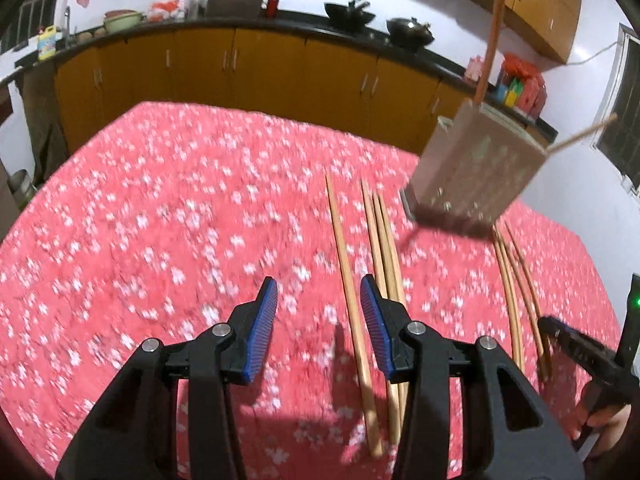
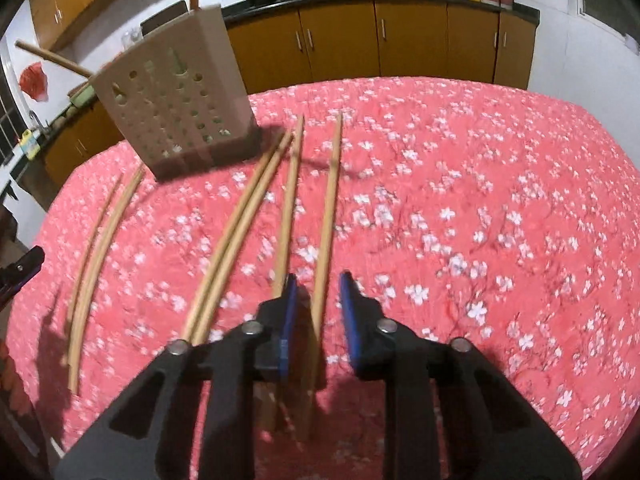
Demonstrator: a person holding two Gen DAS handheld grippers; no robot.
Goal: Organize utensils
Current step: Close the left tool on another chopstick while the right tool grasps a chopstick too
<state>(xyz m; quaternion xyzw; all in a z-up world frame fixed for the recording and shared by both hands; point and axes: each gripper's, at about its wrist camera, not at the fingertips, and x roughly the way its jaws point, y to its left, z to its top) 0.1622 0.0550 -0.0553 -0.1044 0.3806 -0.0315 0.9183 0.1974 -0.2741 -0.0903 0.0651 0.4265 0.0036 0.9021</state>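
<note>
In your left wrist view, the red tablecloth with white blossom print (image 1: 160,200) covers the table. Your left gripper (image 1: 319,280) has its blue-padded jaws partly open and grips nothing. A single pale bamboo chopstick (image 1: 340,232) lies on the cloth and shows between the pads, close to the right one. Just right of it lies a bundle of three bamboo chopsticks (image 1: 384,236). Further right stands the beige perforated plastic utensil holder (image 1: 476,168), with a brown wooden handle (image 1: 492,40) rising from it. In front of the holder lies another pair of chopsticks (image 1: 508,280). Your right gripper (image 1: 576,344) shows at the right edge.

In the right wrist view, that pair lies at the far left. The holder stands behind it near the table's far edge. Next come two touching chopsticks (image 2: 240,232), then one alone (image 2: 288,200). The right gripper's jaws stand apart, with one chopstick (image 2: 330,200) showing in the gap, nearer the left pad and unpinched.
</note>
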